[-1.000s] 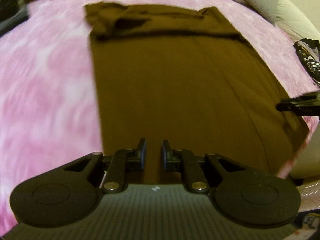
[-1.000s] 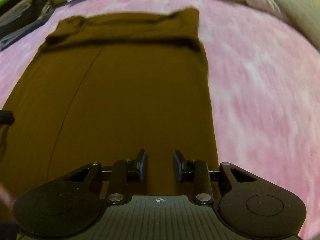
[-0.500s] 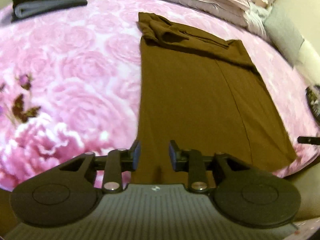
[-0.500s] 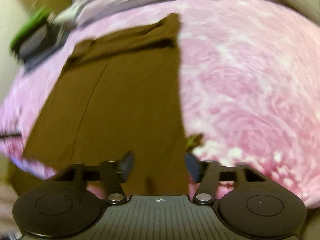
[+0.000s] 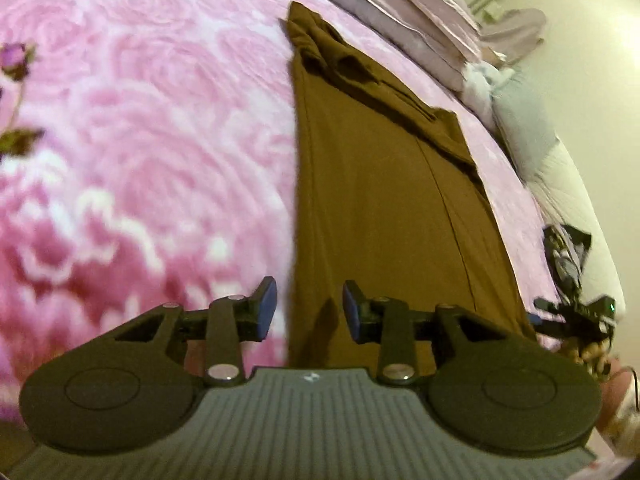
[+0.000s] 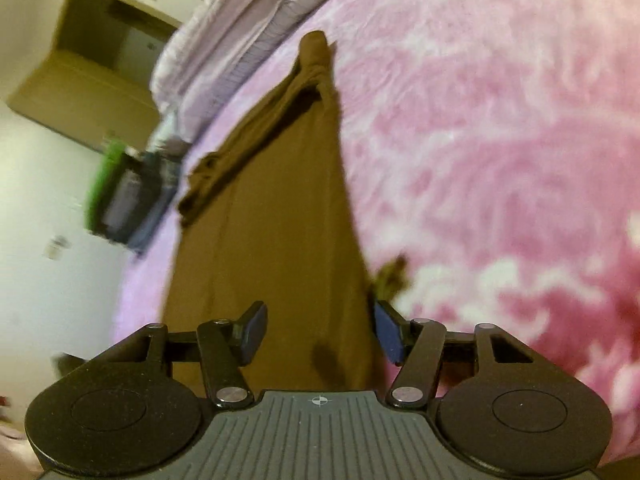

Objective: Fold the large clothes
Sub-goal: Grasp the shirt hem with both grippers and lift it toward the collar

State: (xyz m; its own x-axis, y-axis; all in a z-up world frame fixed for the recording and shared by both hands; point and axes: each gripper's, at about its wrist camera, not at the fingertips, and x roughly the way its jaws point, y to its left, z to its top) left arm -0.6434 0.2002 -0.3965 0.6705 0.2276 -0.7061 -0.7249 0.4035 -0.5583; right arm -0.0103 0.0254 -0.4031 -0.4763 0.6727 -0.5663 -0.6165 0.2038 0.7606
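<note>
a brown garment [image 5: 380, 208], a long soft matte cloth with a seam running its length, lies flat on a bed [image 5: 140, 140] under a pink rose-print cover, its far end bunched in folds near pale pillows [image 5: 400, 4]. the left gripper [image 5: 308, 306] hovers at the near left corner, fingers [image 5: 267, 308] spread wide with blue pads (the left pad over the cover, the right over the cloth). the right gripper [image 6: 320, 328] hovers at the near right corner, its fingers [image 6: 387, 336] also spread wide, straddling the garment's right edge. neither holds the fabric. a blurred stack of folded clothes [image 6: 128, 200] sits at the bed's far left edge.
</note>
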